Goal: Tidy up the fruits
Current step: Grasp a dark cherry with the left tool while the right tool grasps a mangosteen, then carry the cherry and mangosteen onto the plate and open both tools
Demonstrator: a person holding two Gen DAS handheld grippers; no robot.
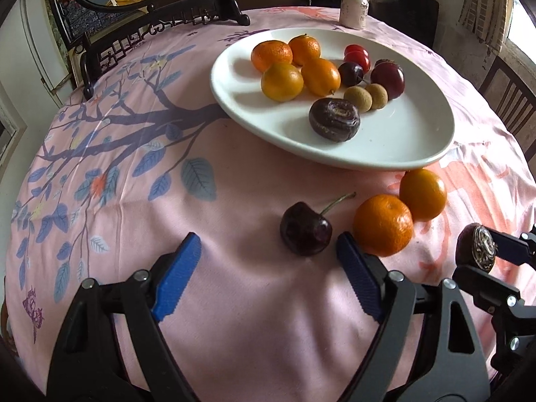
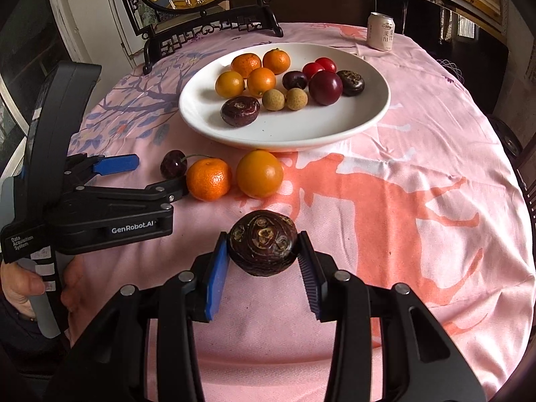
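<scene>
right gripper (image 2: 263, 261) clamped on water chestnut (image 2: 263, 243), next lift to plate (image 2: 284, 134); left gripper (image 1: 268, 258) wide beside cherry (image 1: 305, 229) (not gripped), needs centring.

Open: we find bare cloth (image 1: 234, 301) before the plate (image 1: 385, 147) | Blocked: cherry (image 1: 305, 229), tangerine (image 1: 383, 224), orange (image 1: 422, 194) crowd its near rim.

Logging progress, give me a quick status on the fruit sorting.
Right gripper shut on water chestnut. Left gripper open around cherry, not gripping. Two oranges beside it, off the plate.
</scene>
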